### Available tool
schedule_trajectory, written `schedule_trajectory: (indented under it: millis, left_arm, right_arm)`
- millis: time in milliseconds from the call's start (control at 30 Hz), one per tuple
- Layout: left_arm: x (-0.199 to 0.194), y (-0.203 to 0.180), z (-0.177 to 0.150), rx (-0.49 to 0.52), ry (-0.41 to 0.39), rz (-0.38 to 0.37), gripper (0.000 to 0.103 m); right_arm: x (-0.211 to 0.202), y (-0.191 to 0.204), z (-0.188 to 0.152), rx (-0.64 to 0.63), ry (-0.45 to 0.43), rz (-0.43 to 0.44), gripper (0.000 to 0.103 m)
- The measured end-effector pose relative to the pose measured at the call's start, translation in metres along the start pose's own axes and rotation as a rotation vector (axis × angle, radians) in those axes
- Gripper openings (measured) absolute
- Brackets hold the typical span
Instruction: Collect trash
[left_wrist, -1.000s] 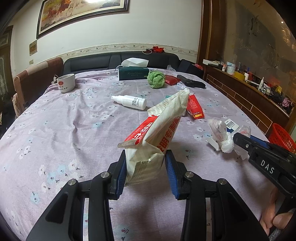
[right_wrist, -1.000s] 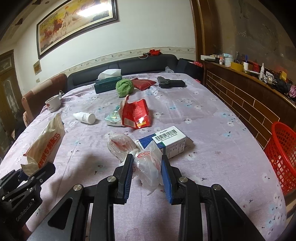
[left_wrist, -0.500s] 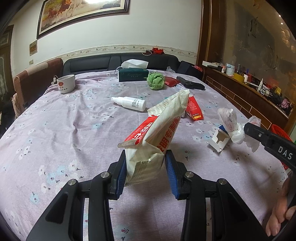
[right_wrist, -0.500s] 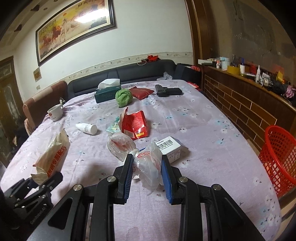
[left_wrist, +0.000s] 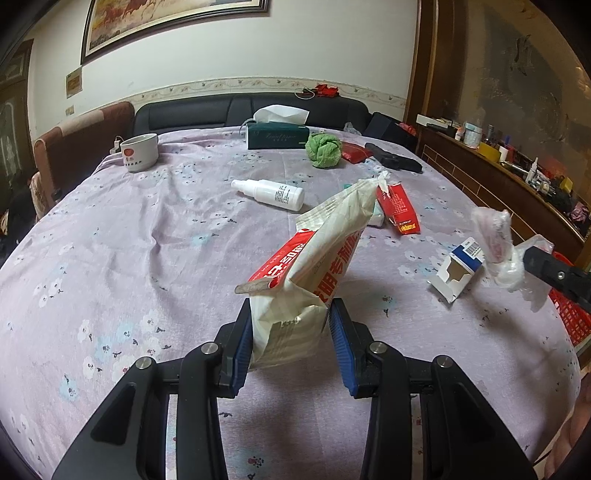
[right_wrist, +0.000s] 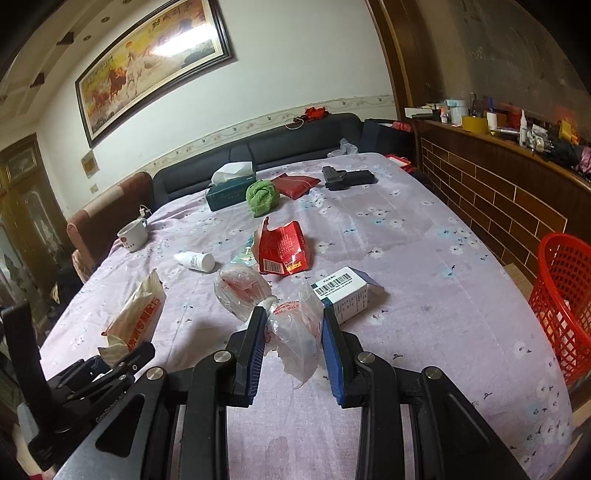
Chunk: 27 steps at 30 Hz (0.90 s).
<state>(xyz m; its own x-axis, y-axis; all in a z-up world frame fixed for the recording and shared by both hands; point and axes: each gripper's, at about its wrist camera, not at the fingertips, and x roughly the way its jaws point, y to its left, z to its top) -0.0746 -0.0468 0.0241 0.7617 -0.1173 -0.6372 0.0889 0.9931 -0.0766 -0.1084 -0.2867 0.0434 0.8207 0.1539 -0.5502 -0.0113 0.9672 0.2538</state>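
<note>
My left gripper (left_wrist: 291, 325) is shut on a crumpled white and red paper bag (left_wrist: 314, 266), held above the tablecloth; the same bag (right_wrist: 136, 314) shows at the left of the right wrist view. My right gripper (right_wrist: 293, 328) is shut on a knotted clear plastic bag (right_wrist: 288, 321), lifted off the table; that plastic bag (left_wrist: 498, 243) hangs at the right of the left wrist view. On the cloth lie a blue and white carton (right_wrist: 345, 293), a torn red packet (right_wrist: 282, 251) and a red basket (right_wrist: 563, 302) stands beside the table's right edge.
A white spray bottle (left_wrist: 273, 194), a mug (left_wrist: 140, 151), a green tissue box (left_wrist: 277, 134), a green cloth ball (left_wrist: 323, 149), a red pouch (right_wrist: 295, 182) and a black pistol-shaped object (right_wrist: 347, 177) sit further back. A brick-fronted counter (right_wrist: 498, 184) runs along the right.
My right gripper has risen with the plastic bag, leaving the carton on the cloth, and its view has tilted. My left gripper holds the paper bag steady.
</note>
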Motion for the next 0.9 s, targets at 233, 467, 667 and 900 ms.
schedule_trajectory:
  millis: [233,467,667,900]
  left_arm:
    - [0.001,0.000,0.000,-0.001,0.005,0.013,0.038]
    - [-0.001,-0.003,-0.002,0.008,0.012,0.021,0.038]
    - [-0.002,-0.005,-0.005,0.023,0.022,0.017,0.038]
    - [-0.004,-0.002,-0.006,0.011,0.023,0.009,0.038]
  right_arm:
    - [-0.010,0.003,-0.005,-0.009,-0.001,0.037,0.032]
    - [-0.014,0.004,-0.008,-0.025,0.009,0.048,0.032]
    - [-0.017,0.006,-0.008,-0.029,0.008,0.052,0.032]
    - [-0.015,0.009,-0.007,-0.037,0.008,0.052,0.032]
